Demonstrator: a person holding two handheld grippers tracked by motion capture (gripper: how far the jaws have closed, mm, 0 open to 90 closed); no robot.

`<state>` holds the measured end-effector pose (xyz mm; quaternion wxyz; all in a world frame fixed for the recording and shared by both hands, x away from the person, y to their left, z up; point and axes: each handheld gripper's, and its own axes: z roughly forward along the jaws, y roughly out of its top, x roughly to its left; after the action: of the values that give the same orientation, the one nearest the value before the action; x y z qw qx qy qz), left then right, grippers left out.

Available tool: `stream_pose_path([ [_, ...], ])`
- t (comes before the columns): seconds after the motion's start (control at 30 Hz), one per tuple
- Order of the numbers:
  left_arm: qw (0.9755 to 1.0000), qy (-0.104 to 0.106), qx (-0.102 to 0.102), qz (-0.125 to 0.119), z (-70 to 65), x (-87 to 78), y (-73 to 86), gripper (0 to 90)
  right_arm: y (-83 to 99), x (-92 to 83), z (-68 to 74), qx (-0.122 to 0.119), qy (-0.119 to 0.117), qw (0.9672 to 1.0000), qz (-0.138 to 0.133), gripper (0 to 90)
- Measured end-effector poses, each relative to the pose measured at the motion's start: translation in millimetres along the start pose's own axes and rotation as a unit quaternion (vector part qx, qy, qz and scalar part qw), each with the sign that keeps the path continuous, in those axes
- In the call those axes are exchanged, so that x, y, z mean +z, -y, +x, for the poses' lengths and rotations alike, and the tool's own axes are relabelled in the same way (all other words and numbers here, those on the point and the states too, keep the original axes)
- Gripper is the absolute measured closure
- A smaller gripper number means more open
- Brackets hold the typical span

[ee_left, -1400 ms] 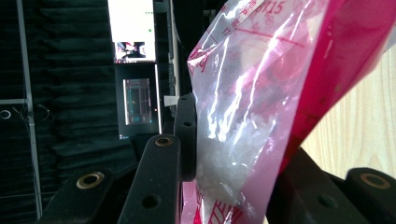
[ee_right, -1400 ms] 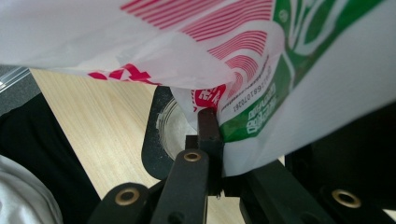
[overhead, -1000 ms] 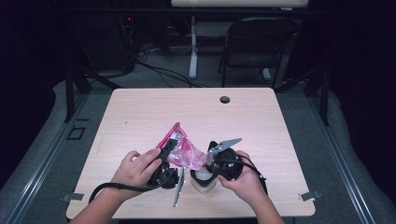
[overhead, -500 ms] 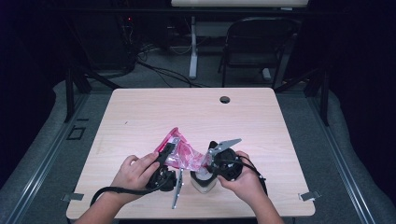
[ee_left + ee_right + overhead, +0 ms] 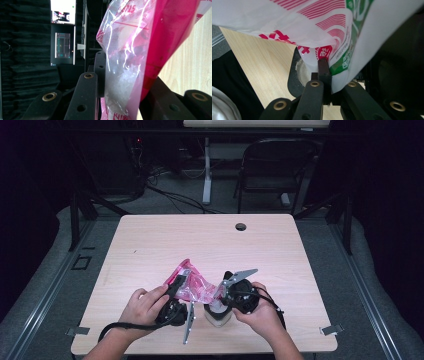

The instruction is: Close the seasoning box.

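A pink and clear plastic bag (image 5: 192,287) is held up just above the near middle of the bench (image 5: 150,245), stretched between the two tools. In the left gripper view the bag (image 5: 140,50) hangs between the black jaws, its crinkled clear film printed with red lines and digits, and the jaws press on it from both sides. The left hand-held gripper (image 5: 177,287) therefore grips the bag's left end, with the person's left hand (image 5: 145,306) wrapped around its body. In the right gripper view a white part of the bag (image 5: 317,27), printed with red stripes and green lettering, is pinched between jaws that stand tight together. The right hand-held gripper (image 5: 222,292) clamps that right end, held in the right hand (image 5: 260,312). Below and between the two tools a pale, round container (image 5: 217,314) sits on the bench, close to the near edge. Farther off, a small round hole (image 5: 241,226) marks the bench's far side, and a dark folding chair (image 5: 272,170) stands beyond it.
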<state>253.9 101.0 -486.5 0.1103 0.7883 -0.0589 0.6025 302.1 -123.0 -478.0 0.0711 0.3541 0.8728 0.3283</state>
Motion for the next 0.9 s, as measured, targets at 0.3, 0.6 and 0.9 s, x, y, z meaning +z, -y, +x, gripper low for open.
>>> stream_pose_path([
  [0.3,0.9999,0.002,-0.015,-0.001,-2.9,0.2,1.6,76.4,-0.1,0.9,0.9,0.002,0.0,1.0,0.0,89.8],
  [0.6,0.9995,0.008,-0.031,0.001,-6.3,0.9,4.8,76.5,-0.3,-0.2,-0.6,0.003,-0.002,1.0,-0.003,89.8],
  [0.9,0.9988,0.013,-0.047,0.004,-8.7,1.5,7.3,76.5,-0.7,-0.3,-0.3,0.004,-0.002,1.0,-0.005,89.8],
])
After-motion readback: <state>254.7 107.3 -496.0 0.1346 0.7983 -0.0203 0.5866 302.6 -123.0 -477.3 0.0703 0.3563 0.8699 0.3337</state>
